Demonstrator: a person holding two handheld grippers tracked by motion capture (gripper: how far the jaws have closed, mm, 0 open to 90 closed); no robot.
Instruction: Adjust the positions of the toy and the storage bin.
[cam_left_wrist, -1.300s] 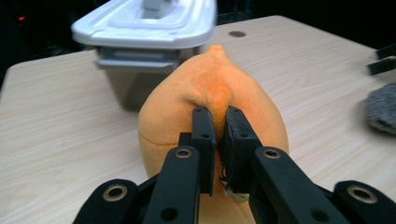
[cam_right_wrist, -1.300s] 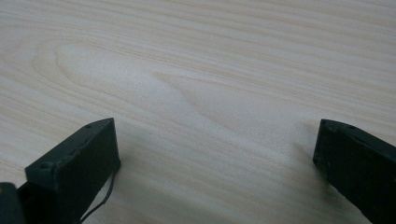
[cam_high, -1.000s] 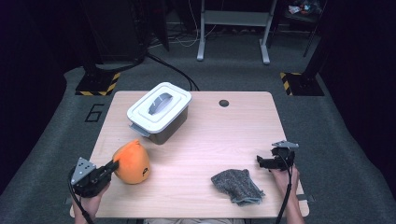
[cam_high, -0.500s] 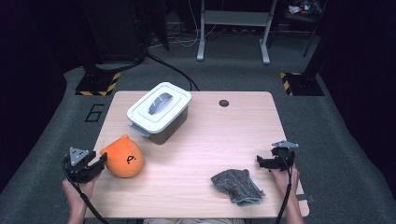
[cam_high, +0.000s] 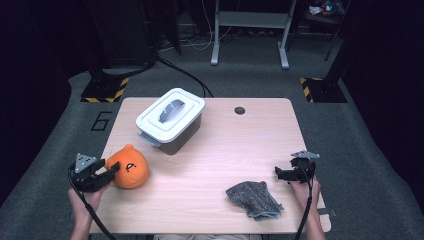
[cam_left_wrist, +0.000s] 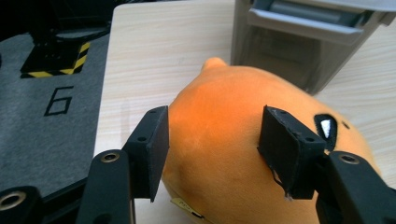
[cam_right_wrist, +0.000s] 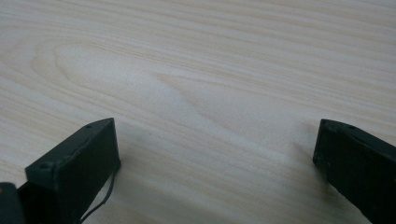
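Observation:
An orange plush toy (cam_high: 129, 167) with a small face sits on the wooden table (cam_high: 225, 150) near its left edge. My left gripper (cam_high: 111, 171) is right beside it, pointing at it from the left. In the left gripper view the toy (cam_left_wrist: 233, 140) bulges between the two pads of that gripper (cam_left_wrist: 215, 116). The jaws have just been opening and stand apart without squeezing it. My right gripper (cam_high: 280, 173) hovers low by the table's right edge, open. Bare wood shows between its jaws (cam_right_wrist: 215, 135).
A grey container with a white lid (cam_high: 170, 120) stands behind the toy, and its front wall (cam_left_wrist: 308, 37) is close ahead of the left gripper. A crumpled grey cloth (cam_high: 254, 199) lies left of the right gripper. A cable hole (cam_high: 239, 110) sits far back.
The left gripper was shut on the toy's edge and let go. It drew back to the left, and the toy settled onto the table. The right gripper has not moved.

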